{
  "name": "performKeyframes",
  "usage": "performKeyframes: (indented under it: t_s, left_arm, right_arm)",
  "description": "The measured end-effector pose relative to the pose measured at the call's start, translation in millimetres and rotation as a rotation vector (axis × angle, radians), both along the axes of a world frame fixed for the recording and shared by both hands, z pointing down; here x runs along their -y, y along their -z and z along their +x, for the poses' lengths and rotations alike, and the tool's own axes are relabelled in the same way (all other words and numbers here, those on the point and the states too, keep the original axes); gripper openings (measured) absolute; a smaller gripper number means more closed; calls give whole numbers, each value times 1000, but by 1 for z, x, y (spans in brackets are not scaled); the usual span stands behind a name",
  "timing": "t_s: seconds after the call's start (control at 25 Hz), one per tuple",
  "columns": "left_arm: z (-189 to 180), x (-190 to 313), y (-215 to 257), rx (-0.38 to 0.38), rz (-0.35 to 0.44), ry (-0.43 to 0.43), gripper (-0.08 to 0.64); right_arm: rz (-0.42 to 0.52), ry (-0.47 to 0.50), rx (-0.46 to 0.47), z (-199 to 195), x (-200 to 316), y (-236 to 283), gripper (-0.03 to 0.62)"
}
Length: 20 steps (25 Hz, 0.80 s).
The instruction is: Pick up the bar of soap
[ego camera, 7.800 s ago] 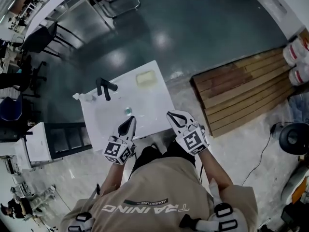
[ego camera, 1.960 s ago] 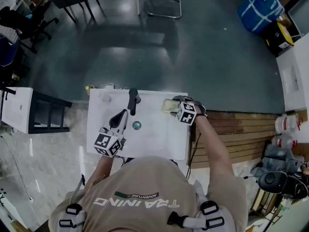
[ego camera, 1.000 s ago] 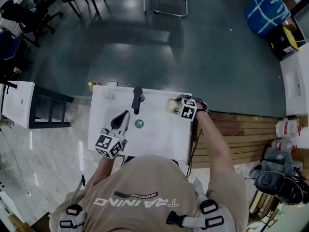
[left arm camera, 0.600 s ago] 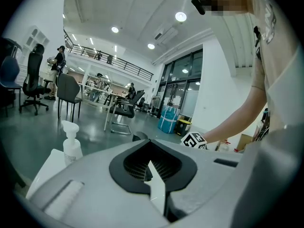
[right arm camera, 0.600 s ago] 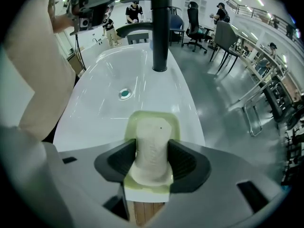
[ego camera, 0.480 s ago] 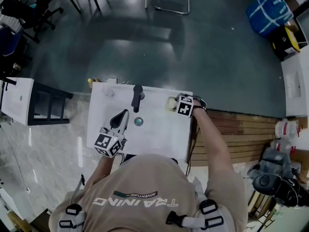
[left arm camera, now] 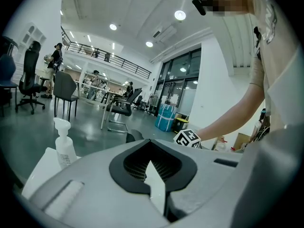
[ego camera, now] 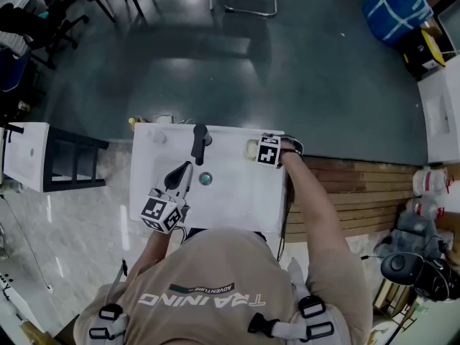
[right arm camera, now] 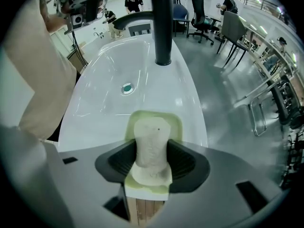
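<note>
- Already the bar of soap (right arm camera: 151,146) is flanked by the jaws of the right hand-held gripper (right arm camera: 152,152), which is pointed down over it. The jaws have just been closing, and their dark pads are seen pressed against the bar's two long sides, so a grip is judged to be made.
- No lift is shown yet. The bar lies in its pale green soap dish (right arm camera: 176,125) at the far right corner of the white surface (ego camera: 237,200), at about 2 o'clock from the drain (ego camera: 205,179).
- Only the raising of the bar clear of the dish is judged to be left. Since soap may be slick, a slip from the pads is to be reckoned with.
- The left hand-held gripper (ego camera: 186,169) is held near 9 o'clock from the drain. Its jaws are brought together to a slim slit, and nothing is held between them.
- In the head view the bar is largely hidden under the right marker cube, with only a pale edge shown at the cube's 9 o'clock. The contact of pads and soap is shown by the right gripper view alone.
- The spray bottle (left arm camera: 64,144) is best shown in the left gripper view, at 9 o'clock, where no soap is seen. Both hand-held grippers, with the black faucet (ego camera: 198,141) at 12 o'clock from the drain, are shown together in the head view only.
</note>
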<state>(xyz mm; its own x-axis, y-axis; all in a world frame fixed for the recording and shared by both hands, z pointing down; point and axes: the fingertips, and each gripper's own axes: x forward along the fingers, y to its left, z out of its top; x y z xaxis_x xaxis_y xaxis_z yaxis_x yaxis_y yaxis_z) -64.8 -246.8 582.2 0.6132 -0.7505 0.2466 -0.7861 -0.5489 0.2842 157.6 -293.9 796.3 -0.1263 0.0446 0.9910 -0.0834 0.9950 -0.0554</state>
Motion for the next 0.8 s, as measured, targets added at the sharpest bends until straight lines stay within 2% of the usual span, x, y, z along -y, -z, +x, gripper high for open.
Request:
performKeyframes:
  t_s: [0.2, 0.36, 0.44, 0.72, 0.8]
  left_arm:
    - [0, 1, -1, 1, -1, -11, -5]
    - [4, 4, 5, 2, 15, -21, -5]
    - [4, 4, 8, 4, 21, -25, -5]
    - [-1, 1, 13, 3, 28, -16, -5]
    - [-1, -1, 13, 2, 28, -15, -5]
  right_arm:
    - [-56, -20, 49, -5, -11, -6, 201]
    - [-26, -33, 45, 2, -6, -5, 199]
    - [-55, -39, 73, -2, -12, -7, 198]
    - [27, -64, 87, 3, -4, 6, 198]
    - [18, -66, 122, -1, -8, 10, 198]
